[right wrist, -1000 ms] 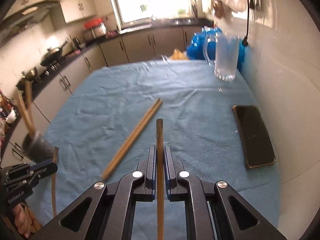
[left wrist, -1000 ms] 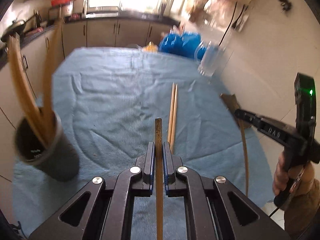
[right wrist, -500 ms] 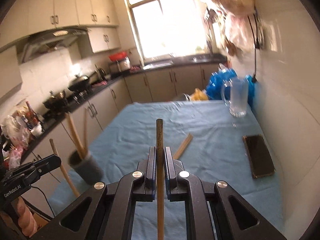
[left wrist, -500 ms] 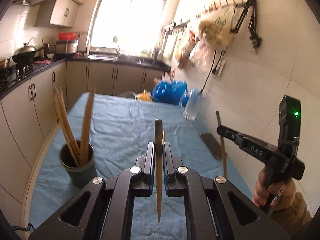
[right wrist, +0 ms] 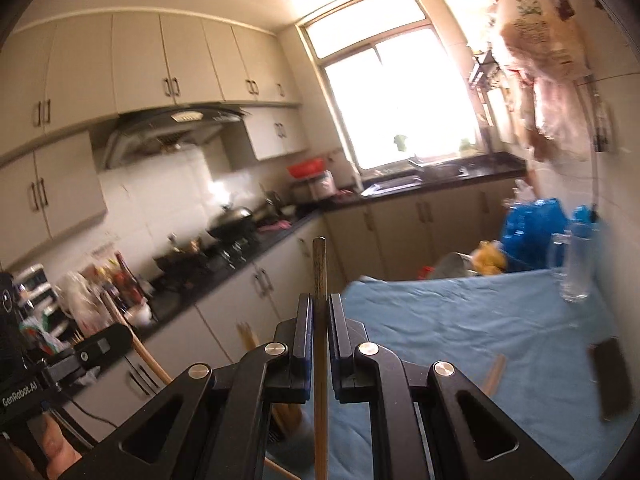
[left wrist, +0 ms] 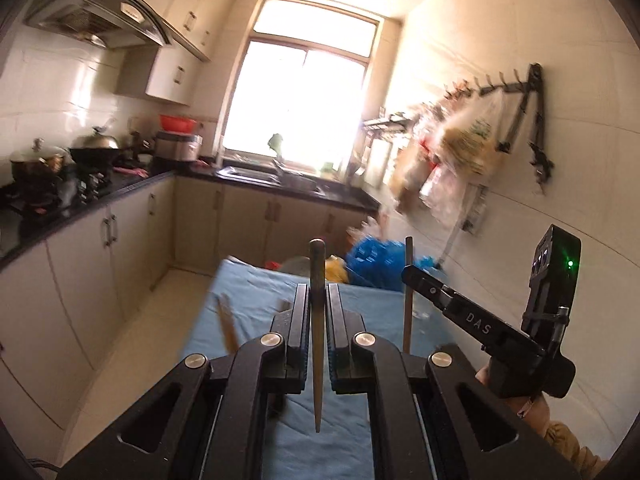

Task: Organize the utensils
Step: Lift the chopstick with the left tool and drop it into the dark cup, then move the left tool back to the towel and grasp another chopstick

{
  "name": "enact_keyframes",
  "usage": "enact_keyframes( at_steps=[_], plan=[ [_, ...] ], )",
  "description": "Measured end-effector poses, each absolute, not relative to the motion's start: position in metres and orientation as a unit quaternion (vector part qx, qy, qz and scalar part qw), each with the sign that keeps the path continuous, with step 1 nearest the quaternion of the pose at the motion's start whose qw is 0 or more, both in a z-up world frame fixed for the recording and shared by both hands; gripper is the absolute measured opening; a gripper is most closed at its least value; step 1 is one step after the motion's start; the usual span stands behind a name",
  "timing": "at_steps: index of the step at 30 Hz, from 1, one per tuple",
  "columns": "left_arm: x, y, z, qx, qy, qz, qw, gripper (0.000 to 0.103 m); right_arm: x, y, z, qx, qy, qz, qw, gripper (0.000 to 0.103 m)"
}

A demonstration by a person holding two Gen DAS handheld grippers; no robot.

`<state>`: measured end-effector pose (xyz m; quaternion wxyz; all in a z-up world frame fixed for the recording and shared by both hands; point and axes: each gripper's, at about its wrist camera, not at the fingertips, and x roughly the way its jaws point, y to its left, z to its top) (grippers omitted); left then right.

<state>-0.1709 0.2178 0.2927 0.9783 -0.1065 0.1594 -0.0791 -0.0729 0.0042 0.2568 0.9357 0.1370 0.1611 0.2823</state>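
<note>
Wooden chopstick (left wrist: pixel 317 320) pinched upright in left tongs (left wrist: pixel 318 300); second chopstick (right wrist: pixel 320 320) pinched in right tongs (right wrist: pixel 320 312), both above blue-clothed counter (right wrist: pixel 460 320). Best kept vertical, lowered tip-first, one after another, into the holder; holder itself hidden behind tongs.

We hold our left gripper (left wrist: pixel 318 300) nearly level, tipped slightly down, its jaws clamped tight on a single chopstick (left wrist: pixel 317 320) that stands upright between the pads. Our right gripper (right wrist: pixel 320 312) sits the same way, pinching its own chopstick (right wrist: pixel 320 360) (the stick running from 12 to 6 o'clock). In the left view, our right hand (left wrist: pixel 520 400) shows at about 4 o'clock, wrapped around the handle.
</note>
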Motion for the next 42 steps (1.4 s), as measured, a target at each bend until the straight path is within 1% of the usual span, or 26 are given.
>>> enact_keyframes(
  at_steps=[6,10,13,19,27,28,30,31,32,33,34,35,37,39,41,42],
  plan=[
    [-0.146,0.254,0.297,-0.111,0.164,-0.048,0.979,0.007,-0.037,0.057,0.256,0.168,0.132,0.294,0.932,0.008],
    [-0.118,0.267,0.284,-0.116,0.19,-0.039,0.974,0.007,-0.015,0.077,0.246,0.191,0.123,0.286,0.931,0.008],
    [-0.097,0.272,0.266,-0.122,0.217,-0.039,0.968,0.007,-0.007,0.09,0.237,0.171,0.114,0.266,0.942,0.008],
    [-0.075,0.271,0.232,-0.123,0.259,-0.035,0.957,0.007,-0.002,0.105,0.206,0.126,0.147,0.257,0.947,0.008],
    [-0.075,0.261,0.22,-0.108,0.267,-0.02,0.957,0.007,-0.009,0.106,0.177,0.086,0.182,0.253,0.946,0.008],
    [-0.078,0.259,0.221,-0.105,0.264,-0.017,0.959,0.008,-0.009,0.106,0.175,0.087,0.187,0.257,0.944,0.009],
    [-0.081,0.259,0.224,-0.103,0.26,-0.011,0.96,0.018,-0.008,0.104,0.175,0.089,0.193,0.258,0.943,0.009],
    [-0.084,0.259,0.226,-0.104,0.257,-0.008,0.961,0.032,-0.008,0.102,0.175,0.09,0.194,0.258,0.942,0.011],
    [-0.088,0.26,0.228,-0.108,0.251,-0.005,0.962,0.041,-0.009,0.099,0.177,0.093,0.194,0.259,0.942,0.018],
    [-0.092,0.261,0.231,-0.113,0.242,0.0,0.964,0.041,-0.01,0.096,0.178,0.096,0.192,0.258,0.942,0.023],
    [-0.095,0.261,0.233,-0.115,0.238,0.002,0.964,0.041,-0.012,0.092,0.18,0.1,0.188,0.257,0.943,0.032],
    [-0.099,0.261,0.236,-0.117,0.234,0.005,0.965,0.041,-0.014,0.088,0.183,0.103,0.184,0.255,0.944,0.036],
    [-0.108,0.26,0.239,-0.124,0.227,0.006,0.966,0.041,-0.019,0.078,0.19,0.107,0.178,0.253,0.945,0.037],
    [-0.115,0.258,0.241,-0.129,0.225,0.003,0.966,0.041,-0.023,0.063,0.198,0.112,0.174,0.251,0.946,0.041],
    [-0.123,0.252,0.241,-0.132,0.222,-0.007,0.966,0.042,-0.028,0.04,0.202,0.117,0.171,0.243,0.948,0.051],
    [-0.127,0.248,0.241,-0.132,0.221,-0.012,0.966,0.042,-0.03,0.027,0.202,0.119,0.173,0.236,0.949,0.052]
  ],
)
